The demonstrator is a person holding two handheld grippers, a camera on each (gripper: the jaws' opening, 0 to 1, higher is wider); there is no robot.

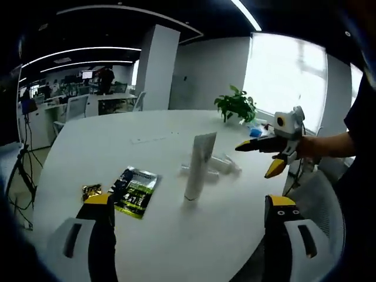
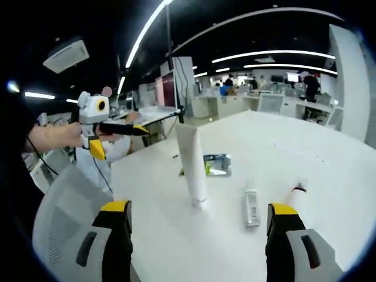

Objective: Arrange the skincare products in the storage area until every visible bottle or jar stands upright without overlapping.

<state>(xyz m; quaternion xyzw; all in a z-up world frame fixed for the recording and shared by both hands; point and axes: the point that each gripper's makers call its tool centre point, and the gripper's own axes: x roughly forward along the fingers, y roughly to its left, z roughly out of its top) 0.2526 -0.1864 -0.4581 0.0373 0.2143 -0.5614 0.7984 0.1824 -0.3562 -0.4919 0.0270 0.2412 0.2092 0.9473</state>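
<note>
Your left tool [image 1: 191, 214] wide open, empty; right tool [image 2: 200, 217] same. White tube [image 2: 192, 165] upright on table [image 2: 329, 153]; small bottle [image 2: 251, 207] lying flat.

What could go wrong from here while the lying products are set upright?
1. The tall tube stands on its small cap, close to the lying bottles; a gripper reaching for them might knock it over.
2. The lying bottle looks round and may roll when the right gripper closes on it.
3. The small bottle lies near the table edge in the right gripper view; a nudge might push it off.
</note>
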